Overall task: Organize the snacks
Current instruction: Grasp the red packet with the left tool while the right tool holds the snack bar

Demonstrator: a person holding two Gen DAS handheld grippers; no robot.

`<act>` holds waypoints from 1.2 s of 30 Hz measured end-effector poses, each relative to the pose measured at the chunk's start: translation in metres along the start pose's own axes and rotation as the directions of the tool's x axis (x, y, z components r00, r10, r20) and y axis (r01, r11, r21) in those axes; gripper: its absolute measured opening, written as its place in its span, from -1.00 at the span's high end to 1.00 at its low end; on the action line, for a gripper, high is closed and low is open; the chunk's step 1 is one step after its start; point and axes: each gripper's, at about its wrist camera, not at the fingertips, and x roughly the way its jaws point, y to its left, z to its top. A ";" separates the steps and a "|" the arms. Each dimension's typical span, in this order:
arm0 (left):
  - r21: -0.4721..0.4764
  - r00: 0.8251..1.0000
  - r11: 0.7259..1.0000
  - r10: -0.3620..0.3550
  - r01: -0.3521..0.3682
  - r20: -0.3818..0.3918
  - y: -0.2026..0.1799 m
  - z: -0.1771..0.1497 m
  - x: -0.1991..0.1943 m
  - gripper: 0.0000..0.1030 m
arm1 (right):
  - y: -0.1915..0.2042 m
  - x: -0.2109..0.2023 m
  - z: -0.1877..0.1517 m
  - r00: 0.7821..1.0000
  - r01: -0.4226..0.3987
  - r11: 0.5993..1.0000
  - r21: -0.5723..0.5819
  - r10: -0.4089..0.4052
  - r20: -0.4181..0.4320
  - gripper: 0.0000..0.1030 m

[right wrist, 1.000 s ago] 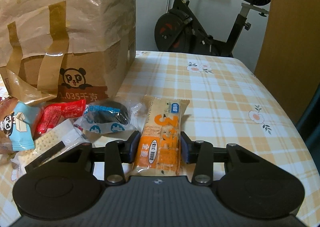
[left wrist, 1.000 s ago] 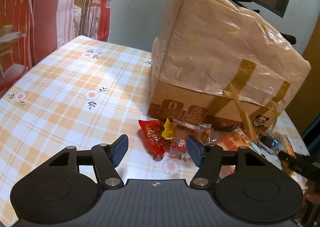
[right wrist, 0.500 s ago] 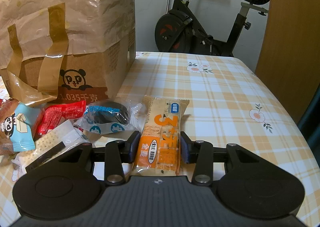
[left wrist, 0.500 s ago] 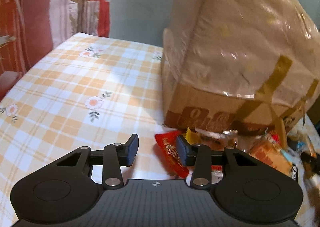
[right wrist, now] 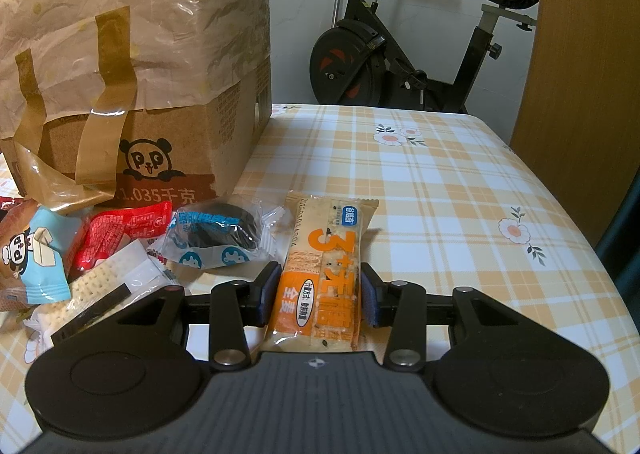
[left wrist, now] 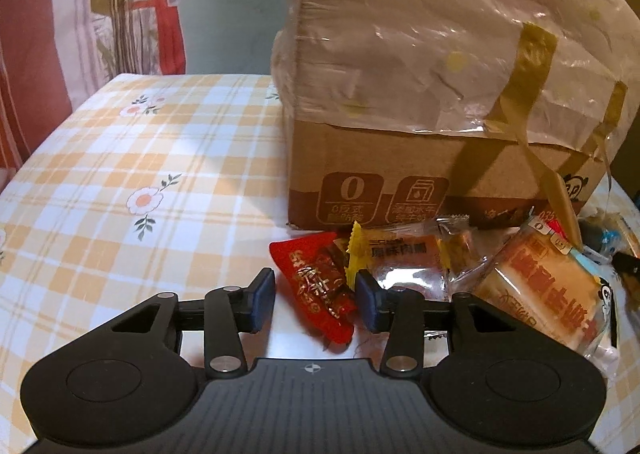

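Observation:
A pile of wrapped snacks lies on the checked tablecloth in front of a cardboard box wrapped in plastic. My left gripper is open, its fingers either side of a red snack packet without squeezing it. An orange packet and a large bread packet lie to its right. My right gripper is shut on a long orange cracker bar, which rests on the table. A dark cookie in a blue wrapper lies left of it.
The box stands at the back left in the right wrist view. A red packet, a blue panda packet and white crackers lie left of the right gripper. An exercise bike stands behind the table.
My left gripper has moved forward and right, and its jaws have narrowed around the red packet. The right gripper has stayed shut on the orange bar.

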 end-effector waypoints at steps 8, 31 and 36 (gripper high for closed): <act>-0.101 0.999 0.994 -0.041 0.041 0.005 0.010 0.003 -0.006 0.09 | 0.000 0.000 0.000 1.000 -0.001 1.000 0.000 0.001 0.000 0.14; -0.035 0.999 0.999 0.029 -0.029 0.020 0.004 0.001 -0.005 0.09 | -0.001 0.000 -0.001 1.000 -0.002 1.000 0.001 0.002 0.001 0.14; -0.019 0.999 0.999 0.035 -0.035 0.027 0.001 -0.001 -0.002 0.04 | -0.001 0.000 -0.001 1.000 -0.003 1.000 0.001 0.003 0.002 0.14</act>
